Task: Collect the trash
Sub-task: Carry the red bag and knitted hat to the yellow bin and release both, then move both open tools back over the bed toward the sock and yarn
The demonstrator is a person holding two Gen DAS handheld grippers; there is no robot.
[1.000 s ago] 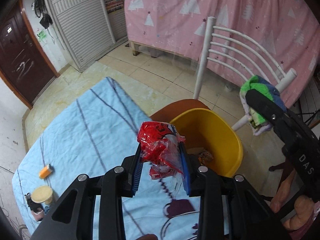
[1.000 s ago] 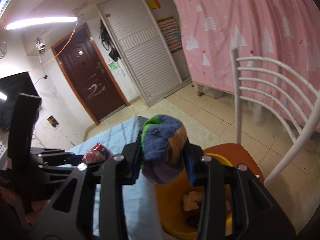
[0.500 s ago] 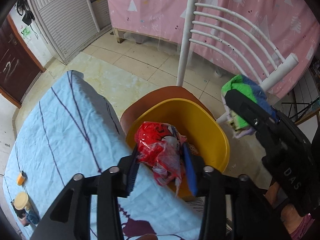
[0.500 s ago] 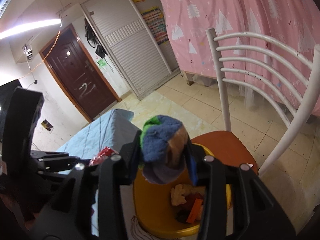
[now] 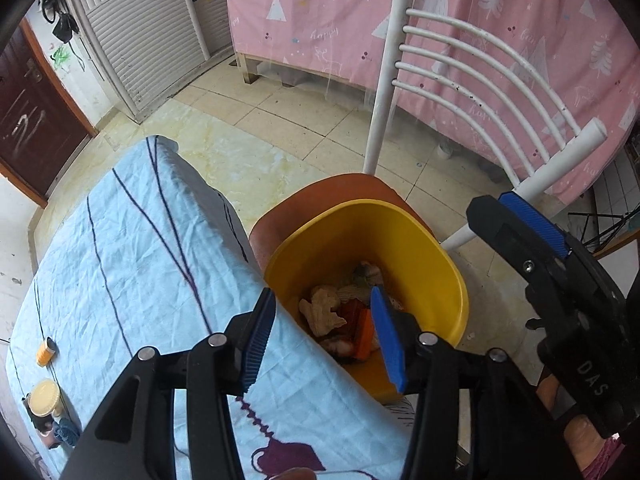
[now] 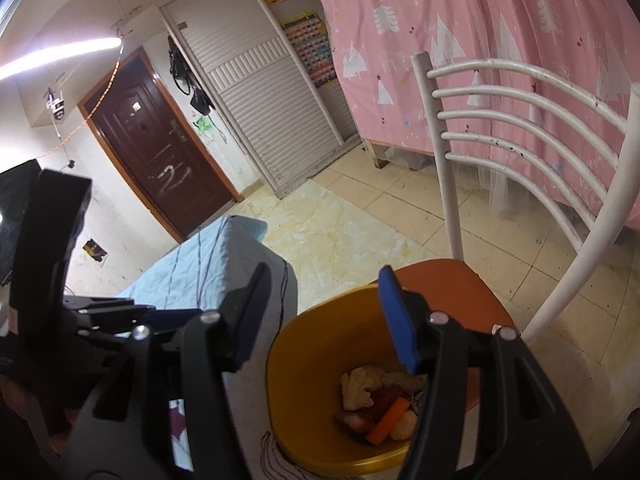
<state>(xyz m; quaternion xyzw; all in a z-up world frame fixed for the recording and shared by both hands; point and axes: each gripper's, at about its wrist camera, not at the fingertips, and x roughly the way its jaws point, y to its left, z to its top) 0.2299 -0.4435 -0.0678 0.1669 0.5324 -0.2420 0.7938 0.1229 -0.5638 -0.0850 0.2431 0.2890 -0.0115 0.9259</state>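
Observation:
A yellow bin (image 5: pixel 416 240) (image 6: pixel 316 352) stands on the orange seat of a white chair (image 5: pixel 352 188) (image 6: pixel 452 276), beside the table edge. Several scraps of trash (image 5: pixel 340 312) (image 6: pixel 380 400) lie in its bottom, with red and orange pieces among them. My left gripper (image 5: pixel 324 332) hangs over the bin's near rim; its jaws are opening with nothing between them. Directly above the bin my right gripper (image 6: pixel 324 312) points down, jaws opening and empty too. In the left wrist view the right gripper (image 5: pixel 516 216) shows at the right.
The table wears a light blue cloth (image 5: pixel 132 264) with dark lines. At its far left end lie a small orange item (image 5: pixel 45 352), a round cream lid (image 5: pixel 43 392) and a dark blue scrap (image 5: pixel 66 432). Pink curtain (image 5: pixel 440 20), tiled floor and a brown door (image 6: pixel 156 152) surround it.
Both grippers sank toward the bin and opened. The red wrapper left my left gripper and the blue-green cloth left my right gripper; both sets of jaws now stand empty.

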